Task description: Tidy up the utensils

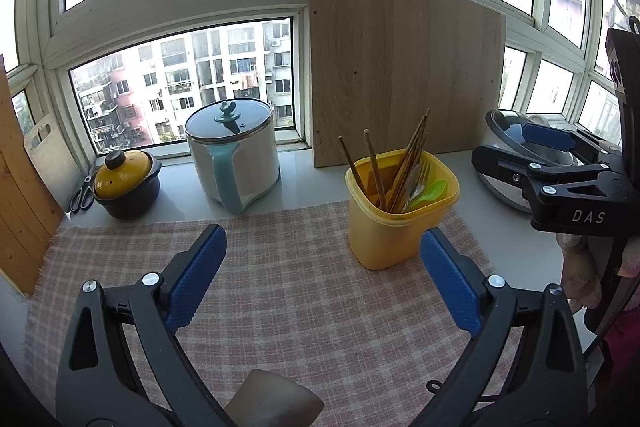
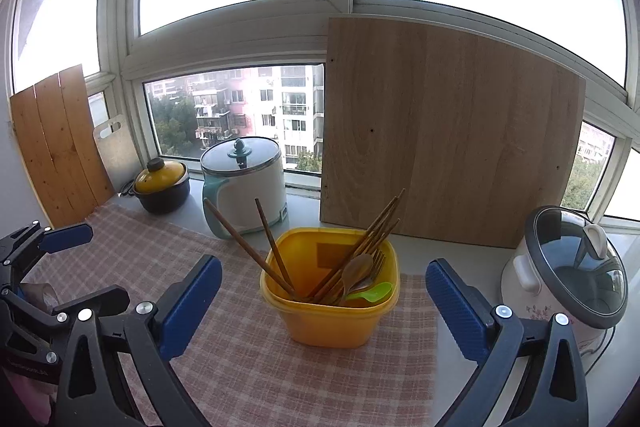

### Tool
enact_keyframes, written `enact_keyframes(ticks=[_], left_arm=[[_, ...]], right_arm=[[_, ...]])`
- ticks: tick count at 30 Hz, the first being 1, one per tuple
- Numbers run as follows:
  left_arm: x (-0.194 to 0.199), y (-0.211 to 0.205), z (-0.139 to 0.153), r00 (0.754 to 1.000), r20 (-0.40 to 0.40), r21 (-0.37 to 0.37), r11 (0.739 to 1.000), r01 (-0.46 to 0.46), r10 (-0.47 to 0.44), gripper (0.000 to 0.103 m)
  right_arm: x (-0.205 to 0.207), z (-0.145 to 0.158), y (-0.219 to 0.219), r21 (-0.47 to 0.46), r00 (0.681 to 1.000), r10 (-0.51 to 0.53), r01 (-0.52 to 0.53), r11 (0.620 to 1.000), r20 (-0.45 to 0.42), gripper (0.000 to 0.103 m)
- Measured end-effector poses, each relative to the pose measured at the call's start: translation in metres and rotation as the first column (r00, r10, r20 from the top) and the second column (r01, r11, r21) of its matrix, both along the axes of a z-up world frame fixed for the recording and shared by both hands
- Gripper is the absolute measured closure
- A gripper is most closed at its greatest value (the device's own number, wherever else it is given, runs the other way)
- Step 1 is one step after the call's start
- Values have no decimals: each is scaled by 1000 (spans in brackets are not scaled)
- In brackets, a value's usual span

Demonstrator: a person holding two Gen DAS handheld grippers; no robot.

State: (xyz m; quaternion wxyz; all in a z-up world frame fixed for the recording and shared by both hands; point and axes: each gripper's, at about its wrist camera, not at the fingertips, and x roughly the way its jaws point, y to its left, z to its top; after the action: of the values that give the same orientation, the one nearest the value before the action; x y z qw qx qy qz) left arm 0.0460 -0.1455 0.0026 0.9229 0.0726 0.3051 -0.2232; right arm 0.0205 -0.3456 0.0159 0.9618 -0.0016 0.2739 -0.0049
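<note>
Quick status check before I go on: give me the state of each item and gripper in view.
left gripper: open, empty
right gripper: open, empty
yellow container: upright, holding utensils
chopsticks: leaning in container
green spoon: inside container
white electric pot: lid on
clay pot: lid on
rice cooker: lid shut

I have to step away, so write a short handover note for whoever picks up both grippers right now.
Left gripper: open, empty, above the checked cloth.
Right gripper: open, empty, facing the yellow container.
Utensils: chopsticks, wooden spoon, fork and green spoon all stand in the yellow container on the cloth.
Done: no loose utensil shows on the cloth.
Left: probably nothing; check outside the views for strays.
</note>
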Motion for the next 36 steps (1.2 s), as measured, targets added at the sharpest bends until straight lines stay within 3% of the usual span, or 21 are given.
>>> enact_keyframes(ticks=[10,36], left_arm=[[-1,1,-7,998,-24,55,997,-51,52,1],[-1,8,-4,996,-28,40,996,-79,80,1]], right_arm=[[-2,-3,2,-14,1000,-31,31,999,-4,0],[-3,-9,6,-37,999,-33,32,999,-12,0]])
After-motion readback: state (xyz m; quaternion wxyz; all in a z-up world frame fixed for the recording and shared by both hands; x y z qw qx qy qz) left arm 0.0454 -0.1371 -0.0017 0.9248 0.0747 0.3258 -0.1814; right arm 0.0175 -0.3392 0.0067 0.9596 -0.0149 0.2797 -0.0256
